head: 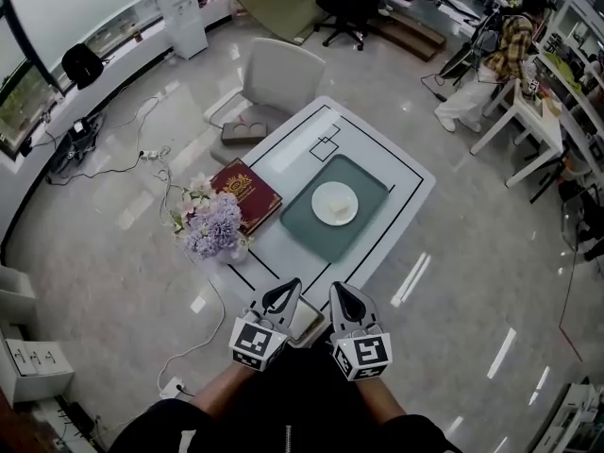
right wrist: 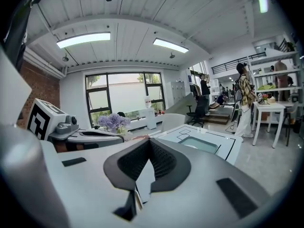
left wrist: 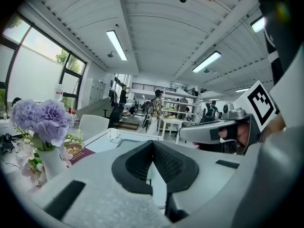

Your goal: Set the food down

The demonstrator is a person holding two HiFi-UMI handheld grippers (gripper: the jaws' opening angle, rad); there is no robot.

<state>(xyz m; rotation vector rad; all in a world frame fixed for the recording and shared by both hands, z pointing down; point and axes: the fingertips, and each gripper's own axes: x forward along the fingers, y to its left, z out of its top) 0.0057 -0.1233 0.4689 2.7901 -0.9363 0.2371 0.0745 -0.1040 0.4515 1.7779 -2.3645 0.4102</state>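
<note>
A white plate (head: 335,203) lies on a green tray (head: 370,179) in the middle of the white table (head: 377,149). Whether food is on the plate I cannot tell. Both grippers hover side by side over the table's near corner, well short of the tray. The left gripper (head: 291,287) (left wrist: 153,142) has its jaws together with nothing between them. The right gripper (head: 339,291) (right wrist: 149,140) also shows its tips touching and holds nothing. A tan flat thing (head: 308,323) lies at the corner between them, partly hidden. Each gripper view shows the other gripper alongside.
A red book (head: 245,192) and a vase of purple flowers (head: 215,223) sit on the table's left edge. A white chair (head: 278,75) stands at the far end. Cables (head: 156,163) run over the floor at left. A person (head: 510,50) stands by a white desk at far right.
</note>
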